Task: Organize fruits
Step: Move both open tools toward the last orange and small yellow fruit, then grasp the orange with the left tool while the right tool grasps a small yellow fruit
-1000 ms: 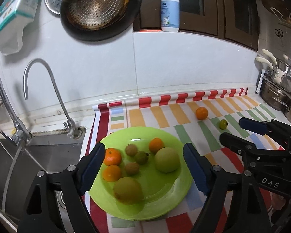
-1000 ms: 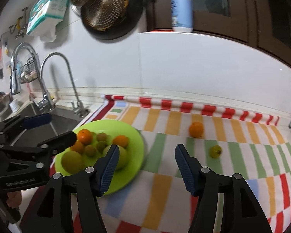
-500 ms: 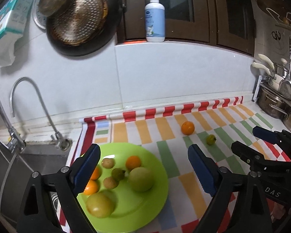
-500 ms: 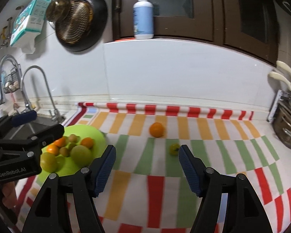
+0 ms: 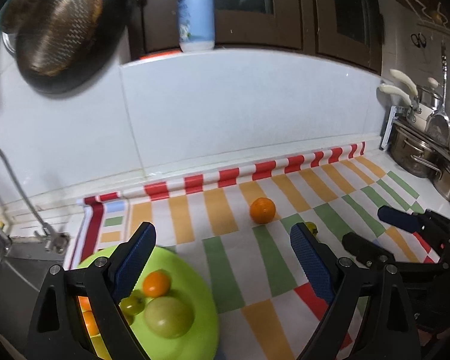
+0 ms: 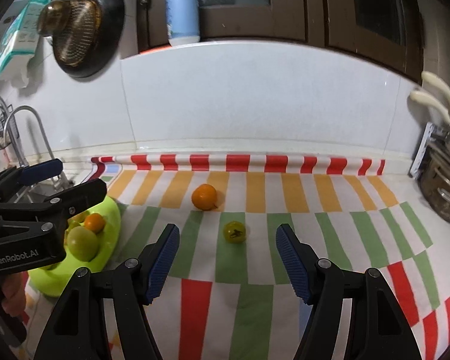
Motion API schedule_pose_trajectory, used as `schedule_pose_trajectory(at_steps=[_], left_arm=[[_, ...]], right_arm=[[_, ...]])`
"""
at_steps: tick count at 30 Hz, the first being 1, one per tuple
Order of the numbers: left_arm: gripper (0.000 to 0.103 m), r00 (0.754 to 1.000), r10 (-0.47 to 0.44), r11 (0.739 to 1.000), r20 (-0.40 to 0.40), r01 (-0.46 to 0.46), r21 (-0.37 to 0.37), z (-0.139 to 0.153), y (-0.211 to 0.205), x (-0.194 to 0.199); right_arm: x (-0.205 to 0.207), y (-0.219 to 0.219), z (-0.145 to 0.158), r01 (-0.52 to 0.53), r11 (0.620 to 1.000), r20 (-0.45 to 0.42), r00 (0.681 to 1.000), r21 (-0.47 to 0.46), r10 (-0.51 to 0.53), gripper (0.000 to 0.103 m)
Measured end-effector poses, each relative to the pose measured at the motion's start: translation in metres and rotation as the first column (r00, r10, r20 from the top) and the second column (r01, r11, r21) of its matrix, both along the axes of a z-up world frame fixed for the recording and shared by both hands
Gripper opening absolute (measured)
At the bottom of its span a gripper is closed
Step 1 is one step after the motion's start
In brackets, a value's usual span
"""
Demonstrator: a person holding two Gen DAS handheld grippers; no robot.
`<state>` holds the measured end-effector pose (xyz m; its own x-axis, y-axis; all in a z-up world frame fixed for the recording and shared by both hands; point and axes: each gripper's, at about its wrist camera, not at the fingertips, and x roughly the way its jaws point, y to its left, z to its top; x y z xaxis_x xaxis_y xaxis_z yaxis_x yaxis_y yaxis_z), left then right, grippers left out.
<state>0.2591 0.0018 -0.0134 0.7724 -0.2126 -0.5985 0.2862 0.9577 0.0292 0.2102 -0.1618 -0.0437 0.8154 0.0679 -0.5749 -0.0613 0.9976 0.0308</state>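
A lime-green plate [image 5: 195, 306] [image 6: 112, 222] holds several fruits: oranges, small greenish ones and a large green apple [image 5: 168, 316]. On the striped cloth lie a loose orange [image 5: 262, 210] [image 6: 204, 196] and a small yellow-green fruit [image 6: 234, 232], the latter half hidden behind my left finger in the left wrist view. My left gripper [image 5: 222, 258] hangs open over the plate's right edge, nothing between its pads. My right gripper [image 6: 227, 255] is open just short of the small yellow-green fruit, which is not touched.
A sink with a curved tap [image 5: 12, 192] lies left of the cloth. Steel pots [image 5: 423, 156] stand at the right end of the counter. A white tiled wall rises behind, with a hanging pan [image 5: 60, 27] and a soap bottle [image 5: 195, 9] on a ledge.
Both grippers have swung right, away from the plate and toward the two loose fruits. The plate has slid to the lower left of both views. Both pairs of jaws stand a little wider.
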Motion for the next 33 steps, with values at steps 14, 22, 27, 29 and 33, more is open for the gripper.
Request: schedule_pose_trajectory(at_steps=[14, 22, 27, 29, 33], left_arm=[[0.077, 0.982, 0.019, 0.999, -0.186, -0.027, -0.04, -0.048, -0.035, 0.072], [0.064, 0.958, -0.004, 0.996, -0.287, -0.02, -0.083, -0.073, -0.054, 0.103], [0.063, 0.952, -0.015, 0.995, -0.305, -0.014, -0.094, -0.08, -0.066, 0.118], [0.06, 0.951, -0.027, 0.996, -0.308, -0.002, -0.095, -0.084, -0.07, 0.122], [0.052, 0.946, -0.03, 0.996, -0.323, 0.0, -0.092, -0.092, -0.073, 0.127]], right_arm=[[0.063, -0.012, -0.054, 0.007, 0.995, -0.149, 0.989, 0.104, 0.009, 0.051], [0.079, -0.011, -0.071, 0.009, 0.992, -0.192, 0.981, 0.125, 0.015, 0.042], [0.087, -0.016, -0.075, 0.013, 0.99, -0.205, 0.979, 0.14, 0.016, 0.037], [0.091, -0.017, -0.076, 0.008, 0.988, -0.211, 0.977, 0.153, 0.025, 0.033], [0.096, -0.02, -0.078, 0.007, 0.985, -0.222, 0.974, 0.173, 0.033, 0.031]])
